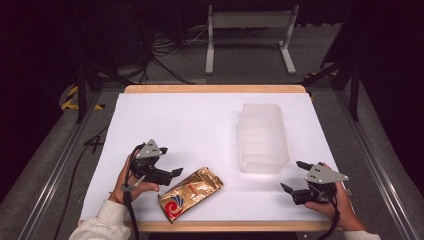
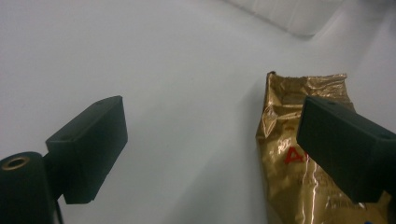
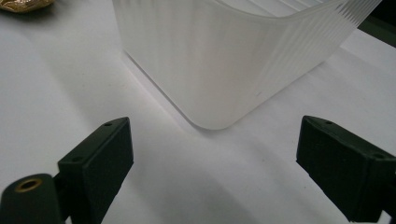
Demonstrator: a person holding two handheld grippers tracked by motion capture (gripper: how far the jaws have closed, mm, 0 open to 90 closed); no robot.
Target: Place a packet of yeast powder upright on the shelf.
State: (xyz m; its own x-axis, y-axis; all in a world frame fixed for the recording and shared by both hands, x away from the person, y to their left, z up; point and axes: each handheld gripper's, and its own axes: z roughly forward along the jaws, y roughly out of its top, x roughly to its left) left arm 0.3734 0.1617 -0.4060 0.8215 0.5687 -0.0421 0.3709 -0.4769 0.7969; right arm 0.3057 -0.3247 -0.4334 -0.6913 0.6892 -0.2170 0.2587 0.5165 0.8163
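Patience pays here: with the left gripper (image 1: 172, 161) spread wide beside the gold foil pouch (image 1: 190, 194) lying flat at lower centre of the high view, lower one jaw each side of its crinkled upper edge before closing, while the right gripper (image 1: 294, 176), also apart, waits by the ribbed plastic bin (image 1: 262, 137).

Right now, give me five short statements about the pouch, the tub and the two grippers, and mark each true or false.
1. The gold foil pouch lies flat on the white table. True.
2. The left gripper is shut on the pouch. False: its jaws stand open, and the pouch is not held.
3. The translucent ribbed tub stands beyond the right gripper. True.
4. The pouch lies inside the tub. False: it lies on the table, apart from the tub, toward the left gripper.
5. The right gripper's jaws are open, with nothing between them. True.
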